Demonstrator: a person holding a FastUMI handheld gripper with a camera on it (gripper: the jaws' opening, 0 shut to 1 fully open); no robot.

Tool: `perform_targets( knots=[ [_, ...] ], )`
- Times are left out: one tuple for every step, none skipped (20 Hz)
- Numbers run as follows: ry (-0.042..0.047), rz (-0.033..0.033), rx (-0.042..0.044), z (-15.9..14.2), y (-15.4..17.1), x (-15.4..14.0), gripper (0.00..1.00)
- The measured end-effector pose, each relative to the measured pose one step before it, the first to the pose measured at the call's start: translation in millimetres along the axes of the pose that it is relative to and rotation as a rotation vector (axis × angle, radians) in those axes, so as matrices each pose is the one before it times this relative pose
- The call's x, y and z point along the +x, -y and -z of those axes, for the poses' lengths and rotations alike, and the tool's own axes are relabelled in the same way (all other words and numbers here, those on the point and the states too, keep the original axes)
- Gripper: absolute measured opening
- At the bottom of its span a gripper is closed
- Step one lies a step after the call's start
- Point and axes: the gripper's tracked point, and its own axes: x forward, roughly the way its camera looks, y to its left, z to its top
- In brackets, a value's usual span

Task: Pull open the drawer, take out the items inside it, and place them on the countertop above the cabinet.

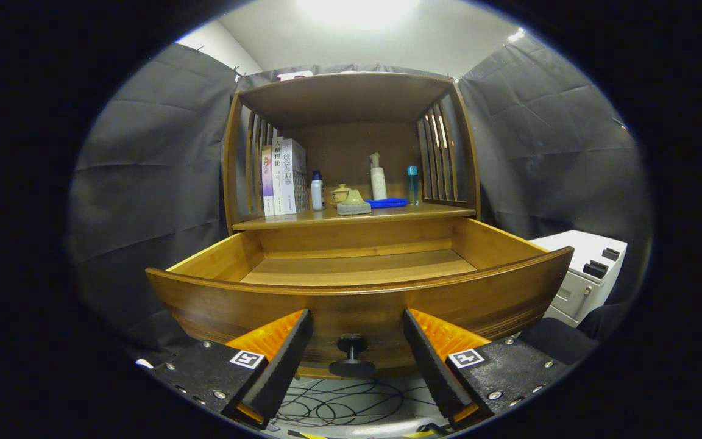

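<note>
OK, my gripper [357, 347] sits with jaws spread apart, holding nothing, the drawer knob [352, 353] between the fingers but untouched. The drawer [357, 286] is pulled out and I see bare wood inside. On the countertop [387, 214] above: books [283, 177], a white bottle [317, 191], a teapot [351, 200], a pump bottle [378, 178], a blue cloth [389, 202], a teal bottle [412, 183].

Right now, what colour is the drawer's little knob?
Black; the knob shows between the open gripper fingers in the gripper view.
</note>
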Motion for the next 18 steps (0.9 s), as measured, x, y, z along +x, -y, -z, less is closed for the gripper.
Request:
perform_targets(
  knots=[
    [0.00346, -0.00173, 0.00164, -0.84, 0.4, 0.74, 0.94],
    [0.0012, -0.00253, -0.00194, -0.2, 0.43, 0.72, 0.94],
    [0.00338, -0.00225, 0.00058, -0.24, 0.99, 0.87, 0.94],
    [0.00248, -0.00334, -0.00286, -0.71, 0.32, 1.37, 0.95],
    [0.00748, -0.00248, -0.00828, -0.07, 1.07, 1.07, 0.95],
    [0.00776, -0.00194, -0.01702, -2.15, 1.51, 3.02, 0.95],
    [0.00705, -0.0024, -0.01393, -0.86, 1.21, 1.69, 0.95],
    [0.00448, -0.01028, -0.00416, -0.33, -0.43, 1.97, 0.95],
    [0.00387, -0.00399, 0.00247, -0.04, 0.42, 2.13, 0.94],
    [0.00176, -0.00252, 0.00653, -0.13, -0.41, 1.64, 0.94],
    [-0.00034, 0.00043, 0.00504, -0.2, 0.94, 1.0, 0.95],
    [0.00062, -0.00061, 0.00199, -0.59, 0.01, 1.4, 0.95],
    [0.00049, -0.00103, 0.00062, -0.41, -0.16, 1.77, 0.95],
    [0.0026, -0.00135, -0.00073, -0.6, 0.42, 1.01, 0.95],
    [0.00371, -0.00129, -0.00096, 0.07, -0.02, 2.58, 0.95],
    [0.00141, -0.00101, -0.00126, -1.13, 0.2, 1.51, 0.95],
    [0.00018, -0.00263, 0.00017, -0.18, 0.97, 3.36, 0.95],
    [-0.00388, -0.0009, 0.0027, -0.65, 0.59, 3.08, 0.95]
  ],
)
